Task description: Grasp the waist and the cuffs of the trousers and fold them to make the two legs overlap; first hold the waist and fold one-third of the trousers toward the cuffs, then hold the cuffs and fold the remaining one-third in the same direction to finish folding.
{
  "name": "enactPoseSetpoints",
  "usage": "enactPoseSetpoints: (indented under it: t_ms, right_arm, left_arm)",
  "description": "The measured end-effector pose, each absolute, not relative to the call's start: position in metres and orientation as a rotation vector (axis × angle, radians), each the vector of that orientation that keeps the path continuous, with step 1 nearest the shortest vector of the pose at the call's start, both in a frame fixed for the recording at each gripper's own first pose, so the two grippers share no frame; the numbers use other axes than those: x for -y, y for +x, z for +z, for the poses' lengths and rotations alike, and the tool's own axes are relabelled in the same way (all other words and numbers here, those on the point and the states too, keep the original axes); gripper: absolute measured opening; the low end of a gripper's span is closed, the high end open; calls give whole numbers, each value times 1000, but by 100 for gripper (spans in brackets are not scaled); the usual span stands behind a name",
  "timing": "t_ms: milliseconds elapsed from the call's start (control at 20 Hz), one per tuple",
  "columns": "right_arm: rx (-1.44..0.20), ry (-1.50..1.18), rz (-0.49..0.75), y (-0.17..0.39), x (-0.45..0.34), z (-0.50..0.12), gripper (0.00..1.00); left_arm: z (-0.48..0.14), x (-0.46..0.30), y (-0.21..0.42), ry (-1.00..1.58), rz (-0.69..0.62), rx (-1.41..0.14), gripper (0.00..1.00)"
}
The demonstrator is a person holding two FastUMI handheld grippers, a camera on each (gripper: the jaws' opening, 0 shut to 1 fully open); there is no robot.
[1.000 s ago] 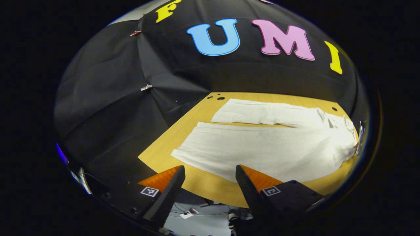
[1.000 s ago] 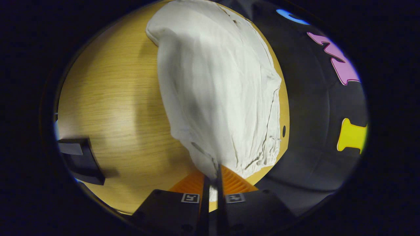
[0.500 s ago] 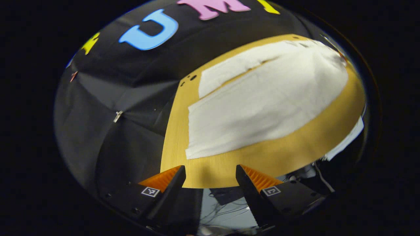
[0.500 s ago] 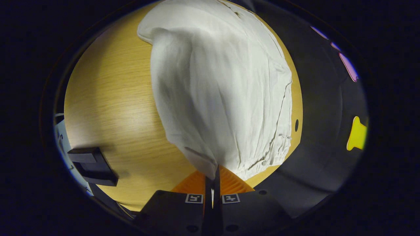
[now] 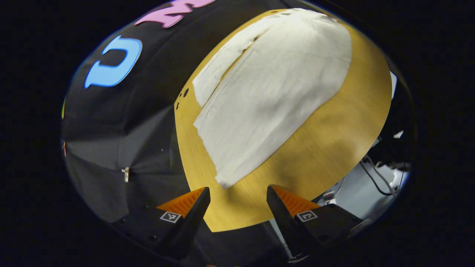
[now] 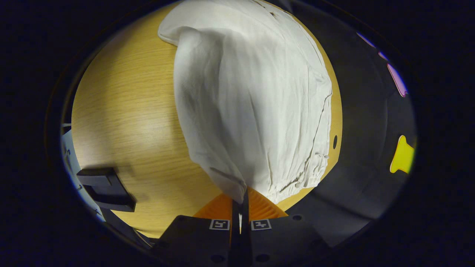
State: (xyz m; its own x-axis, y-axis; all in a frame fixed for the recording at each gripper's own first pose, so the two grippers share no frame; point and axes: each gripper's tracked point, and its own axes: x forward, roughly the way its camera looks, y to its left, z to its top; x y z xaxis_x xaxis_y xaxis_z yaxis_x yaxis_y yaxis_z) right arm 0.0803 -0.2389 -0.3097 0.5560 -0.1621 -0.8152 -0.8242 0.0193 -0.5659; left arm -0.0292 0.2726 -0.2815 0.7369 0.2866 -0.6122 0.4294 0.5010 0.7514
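White trousers [image 5: 267,96] lie spread on a wooden table [image 5: 326,148], both legs running side by side with a narrow gap between them. In the left gripper view the near leg's cuff corner points at my left gripper [image 5: 237,196], which stands open just short of it, over the table's corner. In the right gripper view the trousers [image 6: 252,111] rise in a lifted ridge from the waist end. My right gripper [image 6: 240,198] is shut on the waist edge, cloth pinched between both fingers. The elastic waistband lies gathered to its right.
A black block [image 6: 105,187] sits at the table's [image 6: 126,122] left edge in the right gripper view. Small holes mark the tabletop near the cuffs [image 5: 185,92] and by the waist [image 6: 335,141]. Cables [image 5: 374,174] hang beyond the table's near edge.
My left gripper has swung round and closed in on the near cuff corner, still open. The right gripper has stayed shut on the waist, which has barely moved.
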Motion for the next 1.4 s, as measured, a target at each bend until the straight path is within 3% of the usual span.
enactPoseSetpoints:
  t_ms: [150, 450, 500, 650, 900, 1200, 1400]
  right_arm:
    - [-868, -1539, 625, 81, 240, -310, 6]
    - [-827, -1621, 611, 79, 240, -309, 6]
    - [-828, -1619, 611, 79, 240, -309, 6]
    - [-830, -1615, 611, 79, 241, -309, 6]
    - [-825, -1578, 597, 79, 242, -308, 6]
    - [-793, -1503, 566, 84, 242, -290, 6]
    - [-682, -1466, 534, 96, 229, -250, 6]
  left_arm:
    - [-284, -277, -3, 1185, -183, -768, 97]
    - [-291, -256, 30, 1354, -418, -745, 83]
    - [-292, -256, 32, 1369, -458, -753, 69]
    - [-296, -251, 32, 1348, -514, -803, 43]
    - [-301, -255, 36, 1330, -516, -844, 10]
    - [-289, -256, 37, 1239, -459, -830, 6]
    - [-251, -256, 50, 1193, -413, -770, 5]
